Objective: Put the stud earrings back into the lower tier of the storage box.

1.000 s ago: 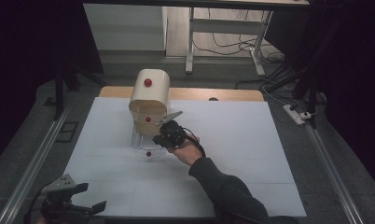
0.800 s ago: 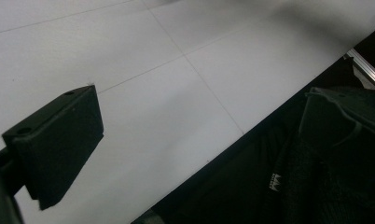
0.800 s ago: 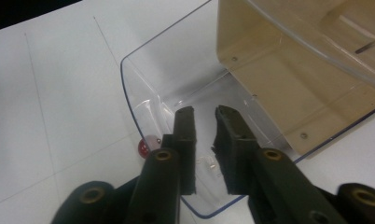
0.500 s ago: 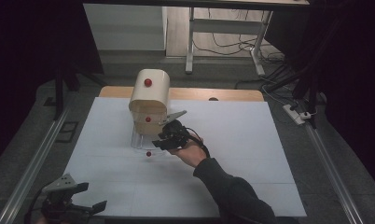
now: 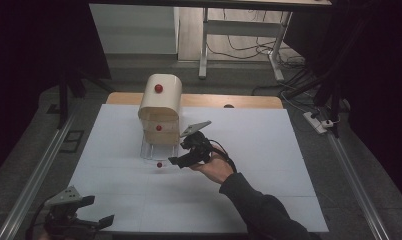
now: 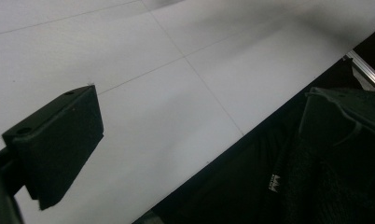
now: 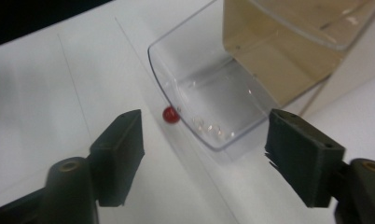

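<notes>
A cream cabinet [image 5: 160,97] with red knobs stands at the back of the white table [image 5: 249,130]. Its clear bottom drawer [image 5: 156,151] [image 7: 213,93] is pulled out, and the small red knob [image 5: 159,164] [image 7: 170,115] is at its front. My right gripper [image 5: 180,151] [image 7: 209,154] is open just right of the drawer front, jaws pointing at the knob and touching nothing. My left gripper [image 5: 99,211] [image 6: 199,130] hangs open and empty over the table's near left corner.
A wooden board [image 5: 249,101] edges the table's far side. Metal rails [image 5: 44,160] run along both sides of the table. Behind stand a desk frame [image 5: 204,45] and loose cables [image 5: 249,47]. A power strip [image 5: 316,121] lies on the floor at right.
My right gripper has drawn back slightly to the right, away from the drawer front. The drawer, its knob and my left gripper have stayed put.
</notes>
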Action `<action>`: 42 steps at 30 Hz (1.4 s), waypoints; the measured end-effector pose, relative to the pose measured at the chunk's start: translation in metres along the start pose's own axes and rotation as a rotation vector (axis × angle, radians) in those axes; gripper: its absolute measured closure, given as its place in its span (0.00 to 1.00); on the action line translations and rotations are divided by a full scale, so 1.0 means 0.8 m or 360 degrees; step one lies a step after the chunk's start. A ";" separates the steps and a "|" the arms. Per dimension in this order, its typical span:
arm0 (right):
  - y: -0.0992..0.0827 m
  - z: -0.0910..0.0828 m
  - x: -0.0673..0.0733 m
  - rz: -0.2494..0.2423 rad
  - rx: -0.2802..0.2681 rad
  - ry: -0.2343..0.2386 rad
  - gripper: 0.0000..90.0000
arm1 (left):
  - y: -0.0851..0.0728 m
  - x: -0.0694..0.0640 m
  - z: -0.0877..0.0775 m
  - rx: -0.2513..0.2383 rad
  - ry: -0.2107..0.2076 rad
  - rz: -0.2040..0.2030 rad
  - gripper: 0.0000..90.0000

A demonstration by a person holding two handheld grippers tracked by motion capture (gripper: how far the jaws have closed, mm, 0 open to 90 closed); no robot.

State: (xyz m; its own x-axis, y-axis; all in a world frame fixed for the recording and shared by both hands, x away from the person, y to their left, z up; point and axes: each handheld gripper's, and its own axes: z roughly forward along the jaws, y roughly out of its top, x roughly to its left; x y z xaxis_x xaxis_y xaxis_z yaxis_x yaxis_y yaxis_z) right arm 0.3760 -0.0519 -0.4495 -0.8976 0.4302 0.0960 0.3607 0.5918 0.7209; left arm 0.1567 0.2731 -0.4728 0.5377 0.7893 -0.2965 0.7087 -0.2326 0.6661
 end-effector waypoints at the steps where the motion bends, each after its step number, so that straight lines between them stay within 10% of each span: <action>1: -0.002 -0.002 0.000 -0.0004 -0.0005 -0.0007 0.28 | 0.000 0.000 0.000 0.0000 0.0001 0.0002 0.00; 42: -0.075 -0.057 0.018 -0.0001 0.0025 0.0027 0.01 | 0.000 -0.001 -0.001 0.0000 -0.0005 0.0008 0.00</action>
State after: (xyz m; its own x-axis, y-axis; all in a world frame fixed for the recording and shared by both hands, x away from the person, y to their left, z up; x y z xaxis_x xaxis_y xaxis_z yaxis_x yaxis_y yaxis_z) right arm 0.3298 -0.1122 -0.4599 -0.9019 0.4184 0.1071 0.3640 0.6028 0.7100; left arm 0.1561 0.2731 -0.4725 0.5430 0.7861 -0.2952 0.7059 -0.2369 0.6675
